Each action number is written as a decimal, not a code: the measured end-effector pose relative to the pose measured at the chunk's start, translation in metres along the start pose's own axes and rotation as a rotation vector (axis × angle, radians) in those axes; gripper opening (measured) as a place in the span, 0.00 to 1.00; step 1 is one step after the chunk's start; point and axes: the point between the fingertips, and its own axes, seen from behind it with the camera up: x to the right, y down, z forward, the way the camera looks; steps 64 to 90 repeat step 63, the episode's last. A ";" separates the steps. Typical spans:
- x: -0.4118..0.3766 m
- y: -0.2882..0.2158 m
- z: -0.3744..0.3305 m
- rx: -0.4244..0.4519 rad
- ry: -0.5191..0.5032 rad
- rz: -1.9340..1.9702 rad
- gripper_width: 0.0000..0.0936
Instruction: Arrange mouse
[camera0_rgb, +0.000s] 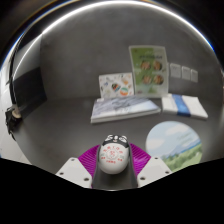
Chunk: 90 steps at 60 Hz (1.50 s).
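The gripper (114, 163) holds a small white mouse (113, 156) between its two fingers (86, 162), the purple pads pressed against the mouse's left and right sides. The mouse sits at the near end of the scene, its rounded back facing the camera, with faint reddish marks on its shell and a dark striped patch at its far end. It appears lifted over the grey desk (60, 115), though whether it touches the surface cannot be told.

Just right of the fingers lies a round mouse pad (176, 143) printed with a green and blue landscape. Beyond the mouse, a flat book (125, 107) rests on the desk, with a thinner blue and white booklet (186, 105) to its right. Farther back, two printed cards (148, 66) stand upright against the wall. At the far left, a dark object (12, 118) sits at the desk's edge.
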 end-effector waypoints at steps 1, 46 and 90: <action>0.006 -0.010 -0.005 0.021 0.009 -0.004 0.48; 0.205 -0.001 0.005 -0.093 0.113 0.021 0.81; 0.205 0.013 -0.096 -0.024 0.129 0.120 0.90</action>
